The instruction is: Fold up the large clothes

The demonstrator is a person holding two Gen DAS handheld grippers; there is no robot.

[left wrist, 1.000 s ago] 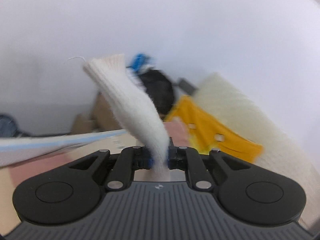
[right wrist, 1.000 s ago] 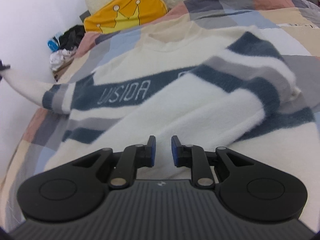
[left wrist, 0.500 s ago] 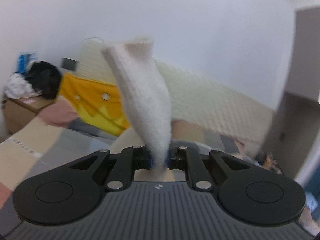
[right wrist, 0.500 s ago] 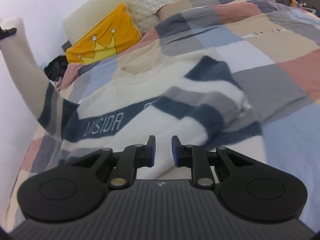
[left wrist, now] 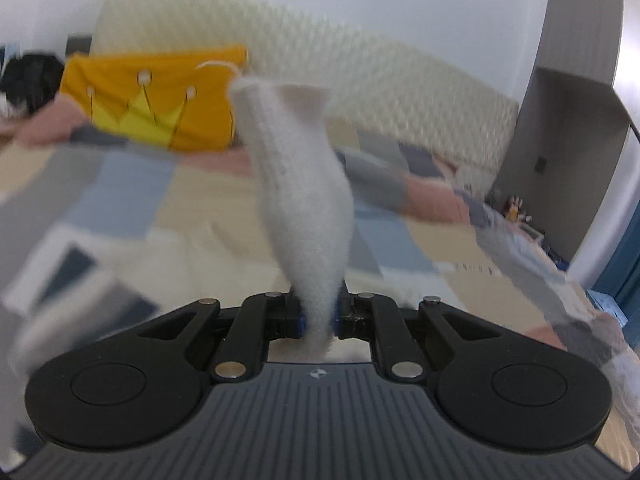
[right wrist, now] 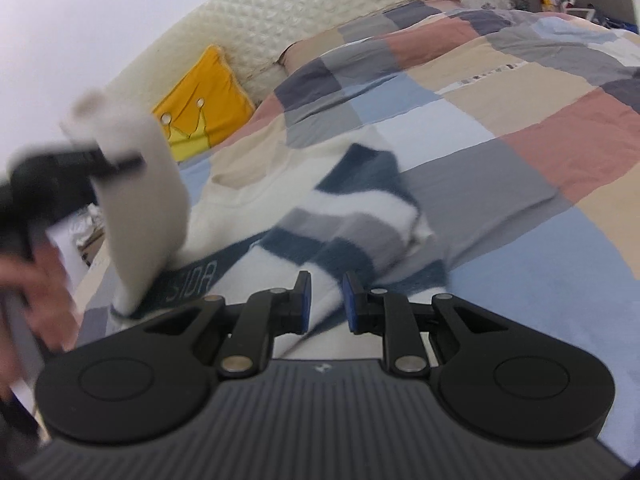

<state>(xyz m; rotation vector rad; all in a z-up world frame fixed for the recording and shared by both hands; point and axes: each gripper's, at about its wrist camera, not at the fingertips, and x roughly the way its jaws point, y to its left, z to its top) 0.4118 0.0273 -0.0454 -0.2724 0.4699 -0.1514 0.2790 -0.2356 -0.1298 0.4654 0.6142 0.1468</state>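
A cream sweater (right wrist: pixel 360 216) with navy and grey stripes lies on the patchwork quilt (right wrist: pixel 500 160), its right side folded in over the chest. My left gripper (left wrist: pixel 319 314) is shut on the sweater's plain cream sleeve (left wrist: pixel 304 200), whose cuff stands up in front of the camera. In the right wrist view that left gripper (right wrist: pixel 116 160) holds the sleeve (right wrist: pixel 144 208) lifted over the sweater's left part, with a person's hand (right wrist: pixel 44 292) behind it. My right gripper (right wrist: pixel 326 300) hovers over the sweater's lower part, jaws slightly apart with nothing between them.
A yellow crown pillow (left wrist: pixel 160 100) leans on the cream quilted headboard (left wrist: pixel 360 80). Dark clutter (left wrist: pixel 28 76) sits at the bed's far left. A grey cabinet (left wrist: pixel 560 152) stands beyond the bed's right side. The quilt spreads wide to the right of the sweater.
My left gripper has swung the sleeve from far out at the left, up and in over the sweater. The right gripper has shifted a little along the sweater, its jaws unchanged.
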